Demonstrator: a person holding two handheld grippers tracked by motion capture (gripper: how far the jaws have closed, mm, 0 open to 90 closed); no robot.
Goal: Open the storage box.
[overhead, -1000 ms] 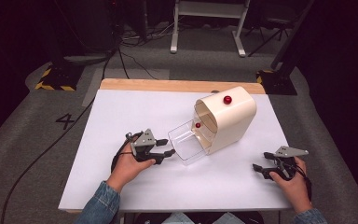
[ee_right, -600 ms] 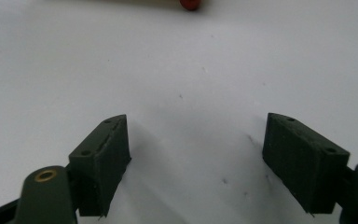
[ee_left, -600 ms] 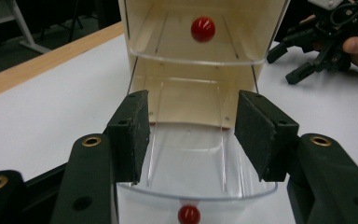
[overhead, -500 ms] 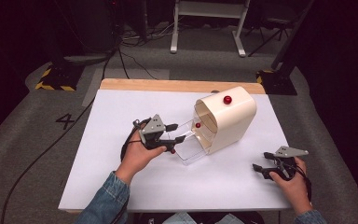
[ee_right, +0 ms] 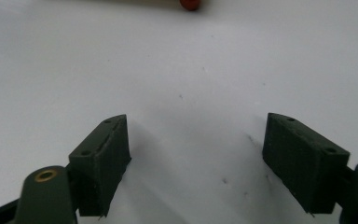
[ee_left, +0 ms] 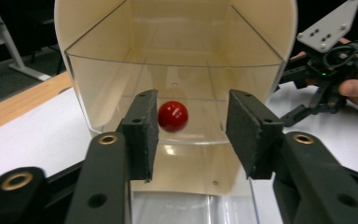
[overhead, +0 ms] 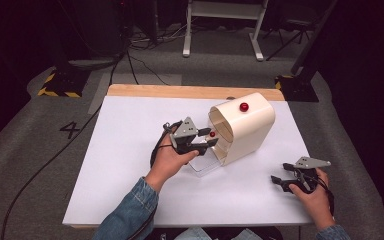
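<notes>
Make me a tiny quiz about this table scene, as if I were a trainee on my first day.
1. True or false: the left hand-held gripper is shut tight on the red ball.
2. Which hand-held gripper is nearer the cream box? A) left B) right
3. Fill in: a second red knob sits on the ___ of the cream box.

Key:
1. False. Its jaws are open, and the ball sits between them but apart from both pads.
2. A. The left one is at the box's open front; the right one rests apart on the white table.
3. top
</notes>
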